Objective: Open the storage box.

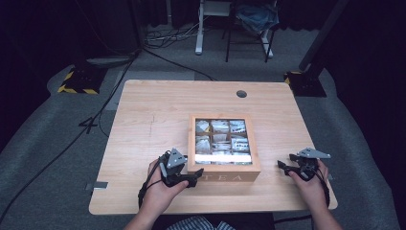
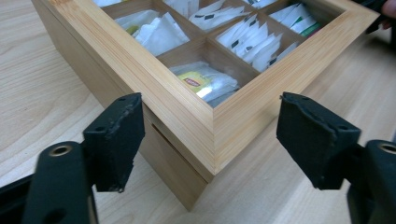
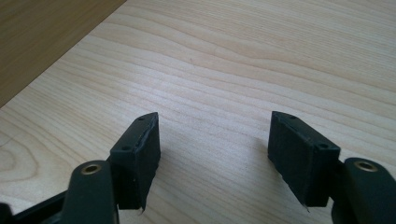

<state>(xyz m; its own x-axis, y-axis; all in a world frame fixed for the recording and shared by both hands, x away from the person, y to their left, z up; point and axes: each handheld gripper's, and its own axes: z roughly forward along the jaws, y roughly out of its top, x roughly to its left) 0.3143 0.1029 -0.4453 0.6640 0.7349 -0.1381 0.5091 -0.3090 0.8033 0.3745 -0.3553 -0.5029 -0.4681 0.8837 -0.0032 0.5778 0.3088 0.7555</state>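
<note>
a square, pale bamboo tea box with a glass-paned lid and the letters "tea" on its front wall sits just below the middle of the high view, on a light wooden table with a round cable hole near its upper edge. through the pane show nine compartments of white paper tea bags.

the left gripper, black with a grey three-cornered plate on top, lies in the lower left of the centre of the high view, held in the person's left hand, its tips right at the box's lower left corner. in the left gripper view the jaws stand wide apart, one in the lower left of the frame and one in the lower right, with the near corner of the tea box between them; neither pad presses on the wood. just behind that corner, a compartment holds a clear wrapper with a yellow label; the others hold white sachets.

the right gripper, also black with a grey plate, is at the lower right of the high view, well apart from the box, in the person's right hand. in the right gripper view its jaws are spread, with nothing between them but bare table; a darker wooden face fills the upper left corner.
</note>
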